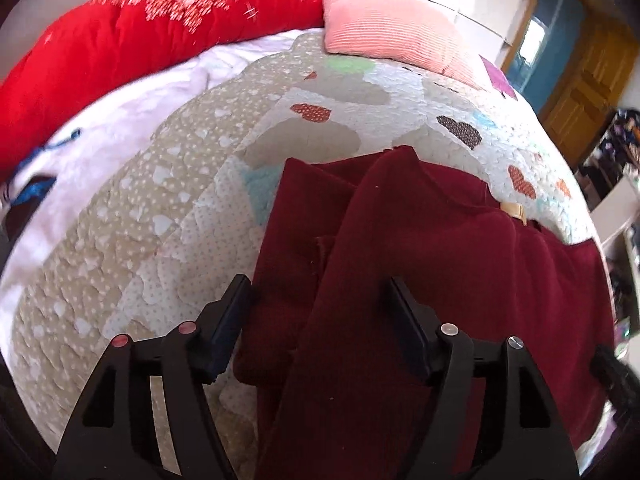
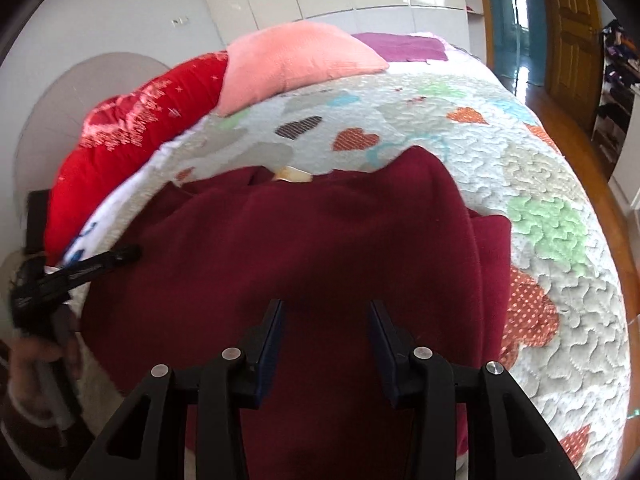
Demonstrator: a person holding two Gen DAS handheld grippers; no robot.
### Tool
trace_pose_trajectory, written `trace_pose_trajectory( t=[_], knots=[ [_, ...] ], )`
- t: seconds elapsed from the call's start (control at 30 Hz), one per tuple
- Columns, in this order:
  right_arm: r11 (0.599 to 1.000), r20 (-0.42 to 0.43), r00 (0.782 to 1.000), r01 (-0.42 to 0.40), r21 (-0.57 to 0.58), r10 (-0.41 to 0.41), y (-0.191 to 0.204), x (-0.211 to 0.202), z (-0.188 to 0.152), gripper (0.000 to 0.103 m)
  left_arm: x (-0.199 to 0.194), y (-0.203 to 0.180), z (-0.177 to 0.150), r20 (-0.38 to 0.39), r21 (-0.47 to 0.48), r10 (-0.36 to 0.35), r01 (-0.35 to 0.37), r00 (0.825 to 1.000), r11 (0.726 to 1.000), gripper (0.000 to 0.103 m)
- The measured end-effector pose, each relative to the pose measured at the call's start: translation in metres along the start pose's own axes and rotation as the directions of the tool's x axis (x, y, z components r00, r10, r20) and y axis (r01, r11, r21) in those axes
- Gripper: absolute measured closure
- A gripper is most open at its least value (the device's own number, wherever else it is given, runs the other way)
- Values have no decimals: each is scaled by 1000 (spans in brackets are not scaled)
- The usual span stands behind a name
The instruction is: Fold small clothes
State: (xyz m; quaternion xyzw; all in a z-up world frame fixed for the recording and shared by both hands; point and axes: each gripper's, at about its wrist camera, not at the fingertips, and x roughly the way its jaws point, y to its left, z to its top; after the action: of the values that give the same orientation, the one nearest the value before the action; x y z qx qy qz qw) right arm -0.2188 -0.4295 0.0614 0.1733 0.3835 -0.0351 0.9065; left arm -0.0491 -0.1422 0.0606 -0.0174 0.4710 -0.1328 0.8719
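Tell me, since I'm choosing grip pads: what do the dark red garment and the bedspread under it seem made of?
The dark red garment looks like soft matte knit or fleece: fuzzy surface, thick limp folds. The bedspread looks like quilted cotton, matte, with puckered stitching and printed heart patches.

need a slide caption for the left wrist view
Open left gripper hovers above a partly folded maroon garment on a heart-patterned quilt.

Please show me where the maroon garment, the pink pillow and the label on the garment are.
Maroon garment [image 2: 280, 240]: right wrist view, middle of the spread cloth.
Pink pillow [image 2: 296, 60]: right wrist view, middle of its face.
Label [image 2: 294, 175]: right wrist view, the cream tag at the neckline.
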Motion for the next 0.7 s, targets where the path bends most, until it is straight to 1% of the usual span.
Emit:
trace_pose_trajectory(
  t=[0.03,0.17,0.23,0.3,0.37,0.43,0.57,0.63,0.7],
  knots=[
    [1000,7,1000,0,2,0,1,-2,-2,56,0,1,0,2,-5,-3,3,1000,1000,34],
    [999,-11,1000,2,51,-2,-6,8,-15,55,-2,-2,-3,9,11,10,-11,1000,1000,34],
    [999,10,1000,5,40,-5,-4,7,-18,55,-2,-2,-3,9,12,13,-13,1000,1000,34],
    [1000,11,1000,16,27,-16,-2,8,-20,54,-2,-2,-4,9,6,13,-13,1000,1000,34],
    [1000,13,1000,4,27,-5,-2,8,-21,47,-2,-2,-5,11,2,17,-17,1000,1000,33],
    [1000,16,1000,-6,28,6,-1,10,-22,44,-2,-3,-7,3,-2,15,-15,1000,1000,32],
    [1000,20,1000,-2,-12,2,8,12,-25,33,-3,-4,-9,5,5,20,-20,1000,1000,32],
    [999,23,1000,10,-36,-9,12,13,-27,31,-5,-4,-10,1,6,20,-20,1000,1000,32],
    [999,27,999,26,-45,-25,15,13,-29,31,-6,-5,-11,-2,7,21,-21,1000,1000,32]
  ],
)
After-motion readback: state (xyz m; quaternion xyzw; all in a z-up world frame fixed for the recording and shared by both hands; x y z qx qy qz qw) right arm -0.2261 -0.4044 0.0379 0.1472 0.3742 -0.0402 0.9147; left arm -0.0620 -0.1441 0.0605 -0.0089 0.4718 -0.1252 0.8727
